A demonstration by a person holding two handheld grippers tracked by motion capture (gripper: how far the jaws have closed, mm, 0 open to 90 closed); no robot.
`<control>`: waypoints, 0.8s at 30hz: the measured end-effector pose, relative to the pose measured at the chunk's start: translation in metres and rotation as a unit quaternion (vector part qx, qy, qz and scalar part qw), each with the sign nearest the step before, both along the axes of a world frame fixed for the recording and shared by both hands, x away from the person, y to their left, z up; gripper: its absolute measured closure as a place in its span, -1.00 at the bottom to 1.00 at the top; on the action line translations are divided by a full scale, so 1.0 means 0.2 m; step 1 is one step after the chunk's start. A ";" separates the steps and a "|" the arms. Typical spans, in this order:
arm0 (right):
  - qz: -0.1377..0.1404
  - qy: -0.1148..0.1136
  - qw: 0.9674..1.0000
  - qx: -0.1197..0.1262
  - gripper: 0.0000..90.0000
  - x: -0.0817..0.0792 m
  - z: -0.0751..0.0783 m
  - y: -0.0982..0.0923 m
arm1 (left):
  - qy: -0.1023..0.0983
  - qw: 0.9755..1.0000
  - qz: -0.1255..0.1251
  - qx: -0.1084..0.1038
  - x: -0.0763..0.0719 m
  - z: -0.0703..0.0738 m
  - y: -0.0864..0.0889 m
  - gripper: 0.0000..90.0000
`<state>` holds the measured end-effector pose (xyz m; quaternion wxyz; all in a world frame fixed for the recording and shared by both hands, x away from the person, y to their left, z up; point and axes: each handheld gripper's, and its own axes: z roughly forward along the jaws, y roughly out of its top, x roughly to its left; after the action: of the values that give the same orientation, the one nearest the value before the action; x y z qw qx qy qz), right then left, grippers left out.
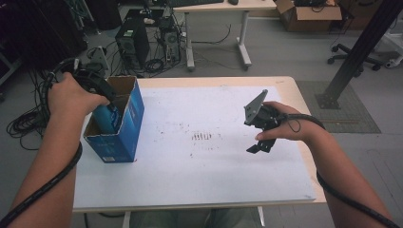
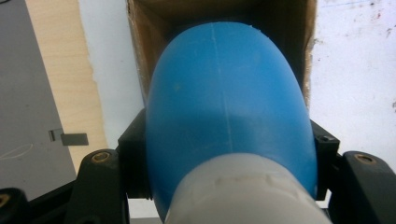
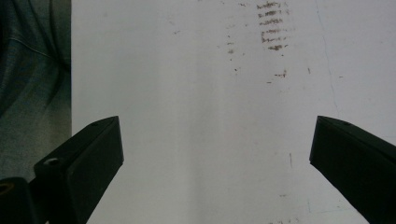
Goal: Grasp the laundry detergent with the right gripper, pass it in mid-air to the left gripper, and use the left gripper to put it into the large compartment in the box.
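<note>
A blue bottle (image 2: 229, 93) with a white cap (image 2: 243, 191) is clamped between the two black jaws of my left gripper (image 2: 229, 154). It hangs bottom first in the open top of a blue cardboard box (image 1: 124, 130) at the table's left edge. In the high view the left gripper (image 1: 110, 107) sits right over the box mouth, with part of the bottle (image 1: 107, 118) inside. The box's brown inner walls (image 2: 144, 42) surround the bottle's far end. My right gripper (image 1: 259, 145) hovers over the right side of the table, jaws wide apart (image 3: 217, 144) with nothing between them.
A white sheet (image 1: 199, 161) with brown smudges (image 1: 202, 137) covers the wooden table. Beyond the table stand a computer tower (image 1: 133, 42), tangled cables, a desk and a cardboard box (image 1: 309, 14). A black post (image 1: 356, 52) rises at the right.
</note>
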<state>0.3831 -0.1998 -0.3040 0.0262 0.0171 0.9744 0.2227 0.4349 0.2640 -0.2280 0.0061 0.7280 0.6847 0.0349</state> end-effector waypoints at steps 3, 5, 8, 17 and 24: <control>0.001 0.001 1.000 0.000 -0.94 0.00 0.00 0.00 | 0.001 1.000 0.002 0.001 0.00 -0.04 0.00 -0.17; 0.002 0.002 1.000 0.000 -0.94 0.00 -0.01 0.00 | 0.006 1.000 0.000 0.002 0.01 -0.06 0.00 -0.16; 0.002 0.002 1.000 -0.001 -0.93 0.00 -0.01 0.00 | 0.008 1.000 -0.001 0.001 0.01 -0.10 -0.01 -0.16; 0.000 0.005 1.000 0.001 -0.94 0.00 -0.03 0.00 | 0.018 1.000 -0.004 -0.001 0.02 -0.18 0.00 -0.17; 0.000 0.007 1.000 0.002 -0.94 0.00 -0.04 0.00 | 0.021 1.000 -0.004 0.001 0.02 -0.23 0.00 -0.17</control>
<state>0.3838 -0.1997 -0.3125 0.0189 0.0189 0.9740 0.2249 0.4394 0.2639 -0.2739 -0.0090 0.7310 0.6820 0.0204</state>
